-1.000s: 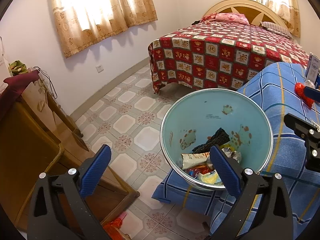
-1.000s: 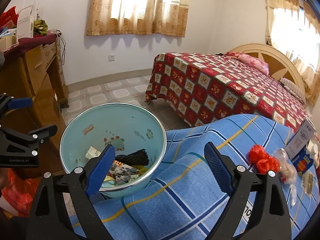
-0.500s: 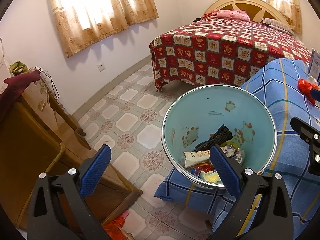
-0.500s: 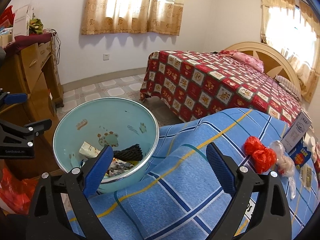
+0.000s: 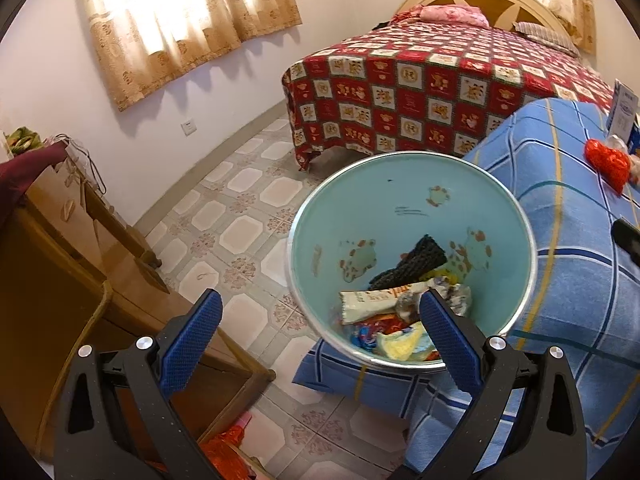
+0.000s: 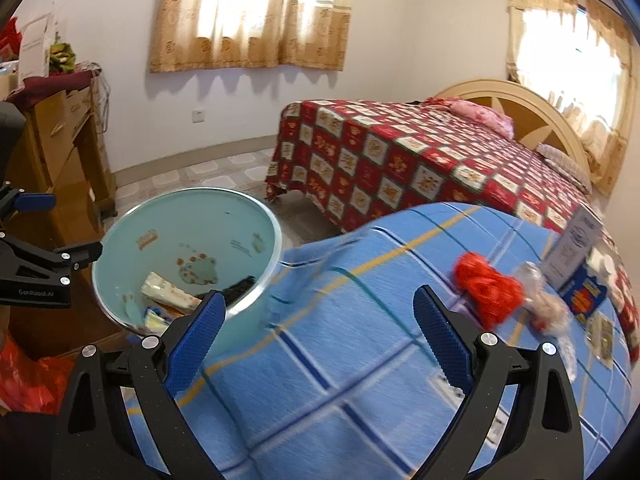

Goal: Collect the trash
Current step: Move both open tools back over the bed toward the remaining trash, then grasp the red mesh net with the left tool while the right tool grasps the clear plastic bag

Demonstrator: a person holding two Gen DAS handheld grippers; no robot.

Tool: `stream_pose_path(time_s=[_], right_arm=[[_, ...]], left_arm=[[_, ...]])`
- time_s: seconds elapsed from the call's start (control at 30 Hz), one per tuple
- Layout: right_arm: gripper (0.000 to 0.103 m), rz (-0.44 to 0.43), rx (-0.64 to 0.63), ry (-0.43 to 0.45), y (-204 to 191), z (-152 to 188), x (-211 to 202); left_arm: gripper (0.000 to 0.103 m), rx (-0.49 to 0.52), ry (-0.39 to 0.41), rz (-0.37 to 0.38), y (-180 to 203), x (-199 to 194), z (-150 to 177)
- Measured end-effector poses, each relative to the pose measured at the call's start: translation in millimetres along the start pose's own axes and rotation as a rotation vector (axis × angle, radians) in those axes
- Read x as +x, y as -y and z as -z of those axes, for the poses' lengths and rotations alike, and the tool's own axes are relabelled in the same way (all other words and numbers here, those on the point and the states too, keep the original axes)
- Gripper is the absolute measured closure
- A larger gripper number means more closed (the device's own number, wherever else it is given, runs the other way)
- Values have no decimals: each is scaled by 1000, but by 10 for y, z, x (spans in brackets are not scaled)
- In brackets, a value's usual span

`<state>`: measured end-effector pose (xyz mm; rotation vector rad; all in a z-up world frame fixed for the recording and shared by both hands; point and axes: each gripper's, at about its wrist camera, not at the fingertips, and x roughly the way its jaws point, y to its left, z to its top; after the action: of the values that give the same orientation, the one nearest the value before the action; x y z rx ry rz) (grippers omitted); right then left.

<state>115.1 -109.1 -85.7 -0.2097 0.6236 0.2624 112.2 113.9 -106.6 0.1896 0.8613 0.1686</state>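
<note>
A pale blue bin (image 5: 404, 184) (image 6: 188, 216) stands against the edge of the blue checked bed (image 6: 360, 340) and holds wrappers (image 5: 376, 300) and a black knitted piece (image 5: 416, 264). On the bed lie a crumpled red bag (image 6: 490, 288) (image 5: 606, 162), a clear plastic wrapper (image 6: 548, 308) and small boxes (image 6: 576, 248). My left gripper (image 5: 320, 328) is open beside the bin's near rim, with nothing between its fingers. My right gripper (image 6: 318, 320) is open above the blue cover, left of the red bag.
A bed with a red patterned cover (image 5: 420, 80) stands behind. A wooden cabinet (image 5: 60, 248) is at the left, with a red bag (image 6: 28, 376) on the tiled floor (image 5: 240, 216) near it. Curtained windows are on the walls.
My right gripper has swung right over the blue bed, so the red bag is nearer its fingers and the bin has slid left. The left view has shifted slightly toward the bin.
</note>
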Motion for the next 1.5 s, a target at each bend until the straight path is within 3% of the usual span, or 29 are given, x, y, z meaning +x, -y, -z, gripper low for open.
stream_pose_path(time_s=[0.5,0.73,1.13,1.5], right_arm=[[9,109,136,-26,828,387,-229],[9,199,201,-57,1273,606,-351],[9,334,324,-101,2067,868,-419],[9,405,433,-143,2668,1021,-442]], left_arm=[[6,106,38,95,917,-193,-239],[6,157,81,164,1509,-274,-378],[6,221,71,261,2396,-285,-671],[6,238,92,296,3094,-207,-1035]])
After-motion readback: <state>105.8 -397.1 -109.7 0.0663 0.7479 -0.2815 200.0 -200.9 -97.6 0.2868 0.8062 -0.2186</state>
